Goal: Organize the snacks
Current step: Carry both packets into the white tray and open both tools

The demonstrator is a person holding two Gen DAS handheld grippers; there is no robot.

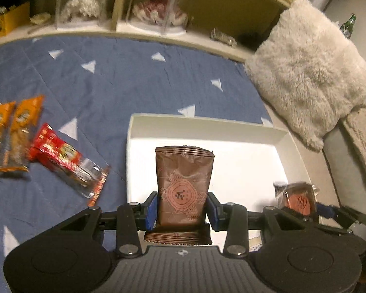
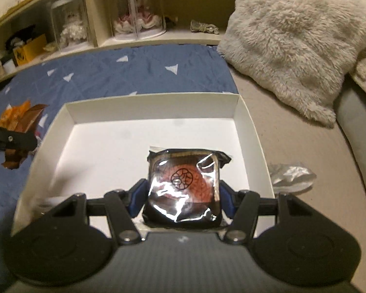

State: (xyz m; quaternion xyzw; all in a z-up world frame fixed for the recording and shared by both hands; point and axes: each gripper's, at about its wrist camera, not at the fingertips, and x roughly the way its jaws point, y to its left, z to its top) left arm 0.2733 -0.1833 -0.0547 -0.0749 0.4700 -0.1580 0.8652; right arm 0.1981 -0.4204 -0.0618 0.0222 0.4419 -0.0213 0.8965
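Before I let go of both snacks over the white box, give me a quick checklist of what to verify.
1. Left gripper clamps the brown foil packet: ok.
2. Right gripper clamps the clear-wrapped round pastry: ok.
3. White cardboard box lies under both snacks: ok.
4. Box floor free of other snacks: ok where visible.
5. Grippers apart from each other: ok.
6. Height above the box floor: cannot tell.
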